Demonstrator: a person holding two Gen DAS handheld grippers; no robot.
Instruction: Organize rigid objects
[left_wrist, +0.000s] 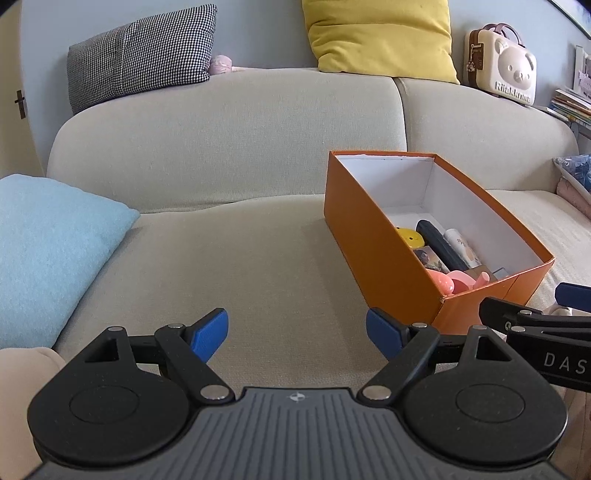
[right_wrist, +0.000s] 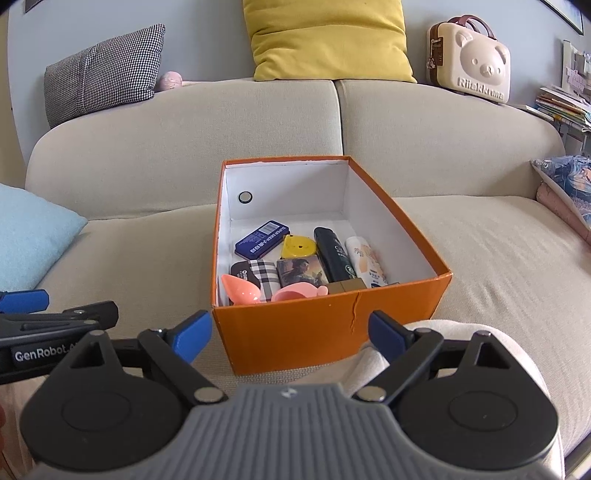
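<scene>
An orange box (right_wrist: 295, 332) with a white inside stands on the beige sofa seat (left_wrist: 240, 266); it also shows in the left wrist view (left_wrist: 376, 236). Inside lie a blue tin (right_wrist: 261, 240), a yellow toy (right_wrist: 299, 246), a black bottle (right_wrist: 332, 254), a white tube (right_wrist: 366, 260), a plaid case (right_wrist: 260, 275), a picture card box (right_wrist: 301, 271) and pink plastic pieces (right_wrist: 240, 290). My right gripper (right_wrist: 290, 336) is open and empty just before the box's near wall. My left gripper (left_wrist: 295, 334) is open and empty over bare seat, left of the box.
A light blue cushion (left_wrist: 48, 251) lies at the left. A checked cushion (left_wrist: 144, 55), a yellow cushion (left_wrist: 380, 37) and a bear case (left_wrist: 502, 62) sit on the sofa back. Books (left_wrist: 570, 103) and folded cloth (right_wrist: 565, 184) are at the right.
</scene>
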